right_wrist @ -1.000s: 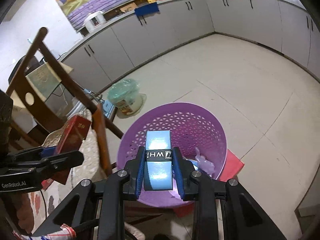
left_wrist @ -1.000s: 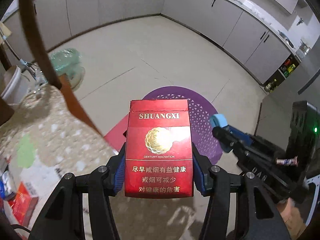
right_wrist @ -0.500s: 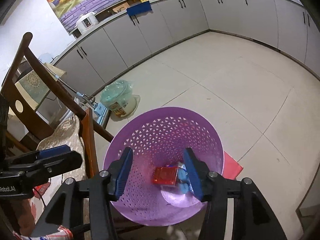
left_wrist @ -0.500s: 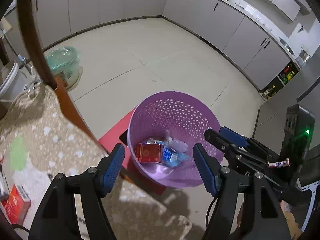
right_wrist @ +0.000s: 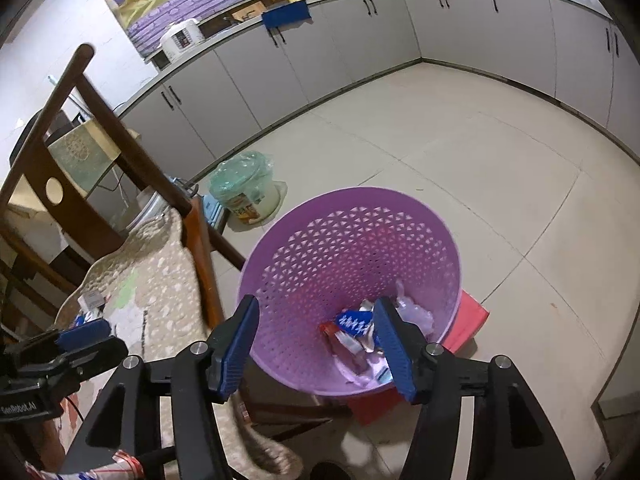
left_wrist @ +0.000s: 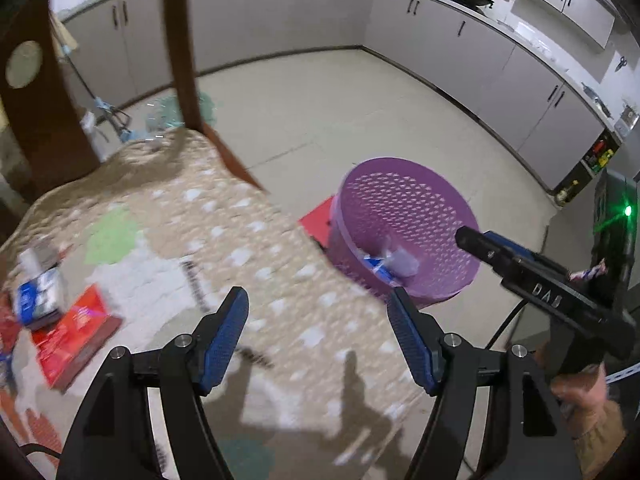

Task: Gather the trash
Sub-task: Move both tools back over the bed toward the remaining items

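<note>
My left gripper (left_wrist: 318, 338) stands open and empty above the beige patterned tablecloth (left_wrist: 240, 240). To its left on the cloth lie a red cigarette pack (left_wrist: 76, 332) and a blue-and-white pack (left_wrist: 40, 300). The purple mesh basket (left_wrist: 400, 200) stands on the floor beyond the table's right edge. My right gripper (right_wrist: 316, 346) hovers over that basket (right_wrist: 344, 240), its jaws opening with nothing between them. Inside the basket lie a blue wrapper (right_wrist: 354, 322), a red pack (right_wrist: 331, 329) and crumpled clear plastic (right_wrist: 414, 310). Each gripper shows in the other's view: right gripper (left_wrist: 476, 238), left gripper (right_wrist: 108, 338).
A brown wooden chair (right_wrist: 120, 152) stands at the table's far end. A red mat (right_wrist: 468, 320) lies under the basket. A bucket lined with a green bag (right_wrist: 244, 188) sits on the tiled floor, with grey cabinets (right_wrist: 360, 36) along the walls.
Both grippers let go of their packs, which dropped into the basket. My left gripper swung left, back over the table. The right one stayed above the basket and opened wider.
</note>
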The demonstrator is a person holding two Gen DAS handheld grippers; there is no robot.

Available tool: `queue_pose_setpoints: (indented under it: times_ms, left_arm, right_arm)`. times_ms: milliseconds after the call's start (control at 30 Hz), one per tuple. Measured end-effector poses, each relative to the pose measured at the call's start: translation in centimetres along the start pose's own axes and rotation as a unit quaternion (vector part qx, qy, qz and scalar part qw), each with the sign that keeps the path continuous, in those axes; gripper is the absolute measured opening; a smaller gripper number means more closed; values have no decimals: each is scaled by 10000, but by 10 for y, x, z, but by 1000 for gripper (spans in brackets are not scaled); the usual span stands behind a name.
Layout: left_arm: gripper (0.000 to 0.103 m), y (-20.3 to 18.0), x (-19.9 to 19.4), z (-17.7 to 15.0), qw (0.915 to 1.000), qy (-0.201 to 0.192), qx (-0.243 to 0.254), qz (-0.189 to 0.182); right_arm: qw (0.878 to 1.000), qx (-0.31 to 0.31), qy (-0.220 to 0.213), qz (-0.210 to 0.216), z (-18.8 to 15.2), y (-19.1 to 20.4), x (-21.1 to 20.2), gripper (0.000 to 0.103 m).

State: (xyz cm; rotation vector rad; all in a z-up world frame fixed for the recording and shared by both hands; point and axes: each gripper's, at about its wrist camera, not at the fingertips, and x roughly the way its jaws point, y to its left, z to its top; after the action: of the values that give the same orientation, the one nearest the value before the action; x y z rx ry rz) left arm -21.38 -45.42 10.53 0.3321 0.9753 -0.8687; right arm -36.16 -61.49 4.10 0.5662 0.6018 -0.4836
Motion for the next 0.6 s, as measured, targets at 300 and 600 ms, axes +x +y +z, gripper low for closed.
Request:
queue_pose_setpoints:
  times_ms: [300, 600]
  left_arm:
    - [73, 61, -40, -51, 9979, -107, -283, 572]
    - [73, 178, -89, -109, 9799, -197, -1601, 1172]
  right_arm:
    - [9985, -479, 140, 233, -20, 64, -3, 71]
    - [9917, -1091, 397, 553, -46, 139, 3, 77]
